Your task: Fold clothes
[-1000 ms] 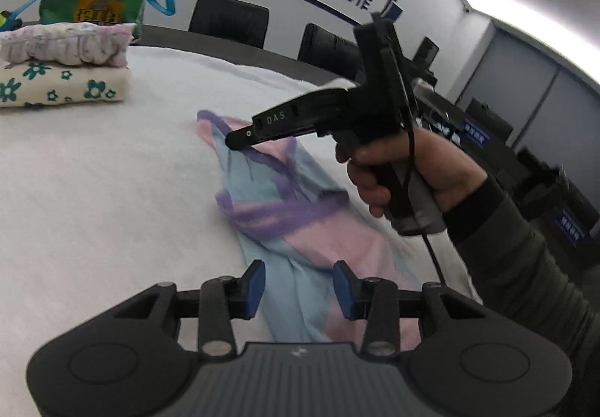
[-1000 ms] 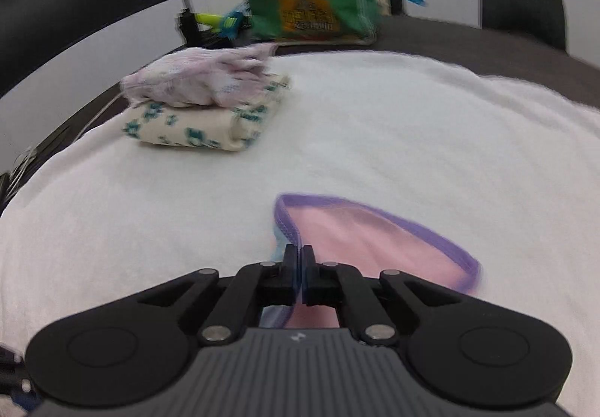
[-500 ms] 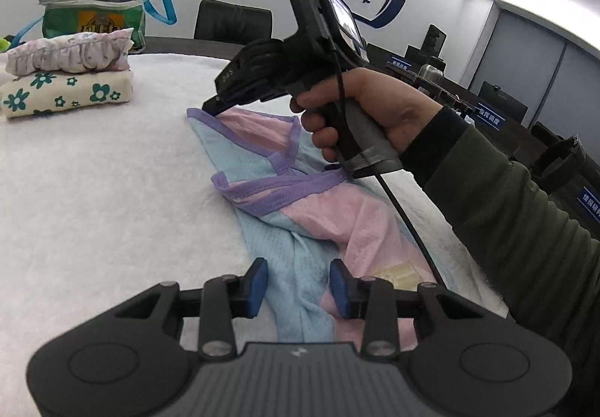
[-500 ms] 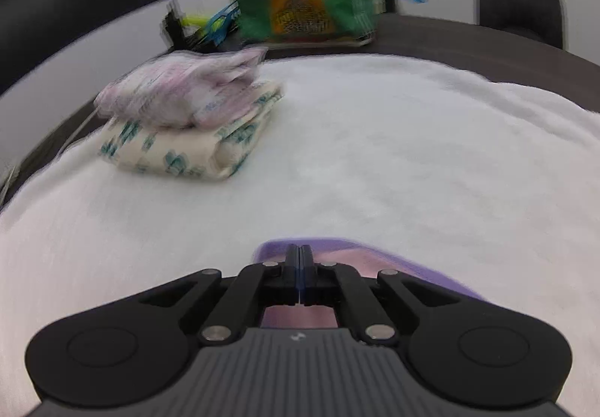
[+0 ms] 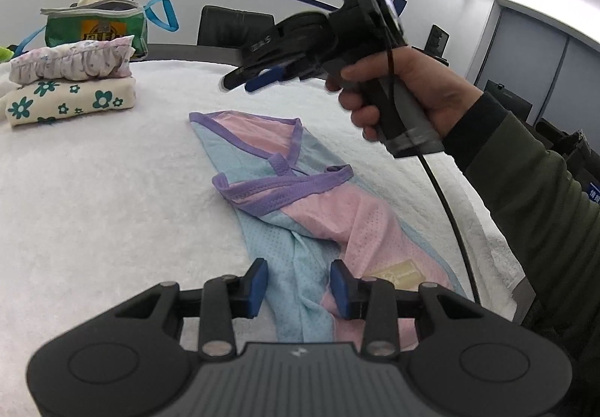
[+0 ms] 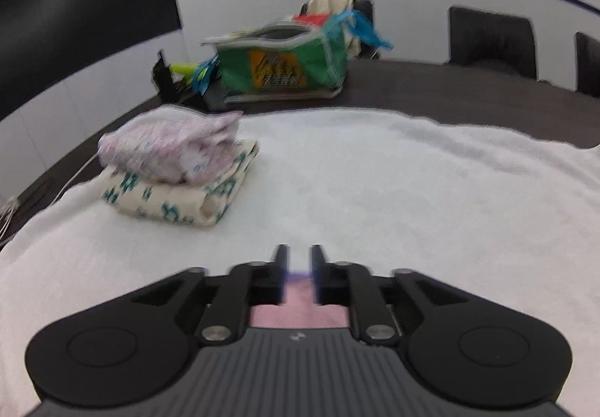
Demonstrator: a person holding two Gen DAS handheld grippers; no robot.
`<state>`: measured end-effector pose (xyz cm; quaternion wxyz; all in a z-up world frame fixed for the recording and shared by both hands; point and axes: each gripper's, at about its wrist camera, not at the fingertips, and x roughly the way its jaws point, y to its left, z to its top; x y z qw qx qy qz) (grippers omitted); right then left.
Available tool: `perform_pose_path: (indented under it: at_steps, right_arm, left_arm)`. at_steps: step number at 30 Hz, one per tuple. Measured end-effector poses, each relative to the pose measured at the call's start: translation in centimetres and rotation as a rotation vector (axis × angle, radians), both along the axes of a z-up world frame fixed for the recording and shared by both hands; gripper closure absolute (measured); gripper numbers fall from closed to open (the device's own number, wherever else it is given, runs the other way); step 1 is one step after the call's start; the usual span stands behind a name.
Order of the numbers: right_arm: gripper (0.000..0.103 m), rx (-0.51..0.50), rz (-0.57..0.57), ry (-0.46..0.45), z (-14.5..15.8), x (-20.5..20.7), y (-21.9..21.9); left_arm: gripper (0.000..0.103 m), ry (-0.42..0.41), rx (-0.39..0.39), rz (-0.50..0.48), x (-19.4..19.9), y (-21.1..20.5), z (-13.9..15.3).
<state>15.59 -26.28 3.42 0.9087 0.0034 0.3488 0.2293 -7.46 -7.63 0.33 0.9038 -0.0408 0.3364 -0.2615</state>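
With two folded garments (image 5: 71, 87) stacked well ahead of your jaws, the pink-and-blue garment (image 5: 300, 214) lies half-folded, its near end between your left gripper's (image 5: 298, 284) parted jaws, your right gripper (image 5: 262, 79) hovering above, parted, empty.

A pink and blue garment (image 5: 300, 199) with purple trim lies crumpled on a white towel (image 5: 93, 199). The left gripper (image 5: 299, 284) hovers over its near end, jaws apart. The right gripper (image 5: 249, 79), held in a hand (image 5: 405, 94), hangs above its far end, holding nothing.
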Motion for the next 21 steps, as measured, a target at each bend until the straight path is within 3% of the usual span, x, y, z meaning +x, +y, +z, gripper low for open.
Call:
perform_pose_path:
  at_steps: [3,4,6,7,9,13,16,19,21]
  right_arm:
    - [0.060,-0.001,0.068,0.045,-1.3,0.3,1.2]
    - [0.067,0.000,0.089,0.059,-1.8,0.4,1.7]
    - [0.099,-0.019,0.123,0.081,-2.7,0.8,2.9]
    - [0.102,-0.042,0.126,0.084,-3.0,0.8,3.3]
    - [0.103,-0.086,0.098,0.065,-3.2,0.5,3.8]
    - [0.103,-0.058,0.035,0.039,-2.5,-0.1,2.2]
    - [0.102,-0.093,-0.002,0.024,-2.8,-0.3,1.8]
    - [0.098,-0.101,-0.021,0.042,-3.2,0.2,1.7]
    - [0.083,-0.050,-0.032,0.053,-2.8,0.6,1.0]
  left_arm:
    - [0.068,-0.003,0.005,0.000,-0.1,0.0,0.0]
    - [0.068,-0.003,0.005,0.001,-0.1,0.0,0.0]
    - [0.068,-0.005,0.011,0.002,-0.1,-0.1,0.0]
    - [0.068,-0.006,0.015,0.002,-0.1,-0.1,0.0]
    - [0.068,-0.009,0.023,0.001,-0.2,-0.3,0.0]
    - [0.067,-0.006,0.029,-0.002,-0.1,-0.3,0.0]
    - [0.067,-0.001,0.033,-0.001,-0.1,-0.3,0.1]
    - [0.067,0.006,0.037,0.003,-0.2,-0.2,0.3]
    - [0.066,0.012,0.035,0.006,-0.2,-0.1,0.4]
